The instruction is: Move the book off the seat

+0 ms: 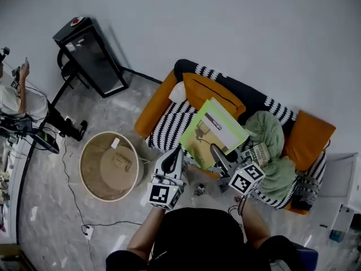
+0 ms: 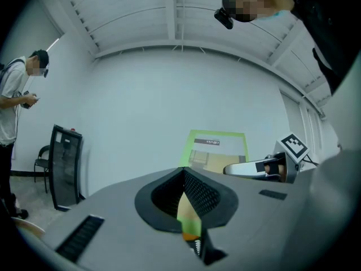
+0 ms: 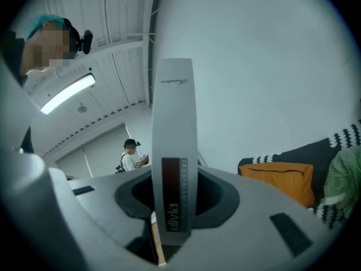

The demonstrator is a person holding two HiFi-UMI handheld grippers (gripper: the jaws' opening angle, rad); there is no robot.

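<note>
One green book is at frame centre, above the sofa. Two grippers clamp it: the left gripper on its lower-left edge, the right gripper on its spine.

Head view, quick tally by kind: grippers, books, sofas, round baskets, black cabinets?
grippers: 2 (left gripper, right gripper, both jaws on the book)
book: 1
sofa: 1
round basket: 1
black cabinet: 1
Total: 6
</note>
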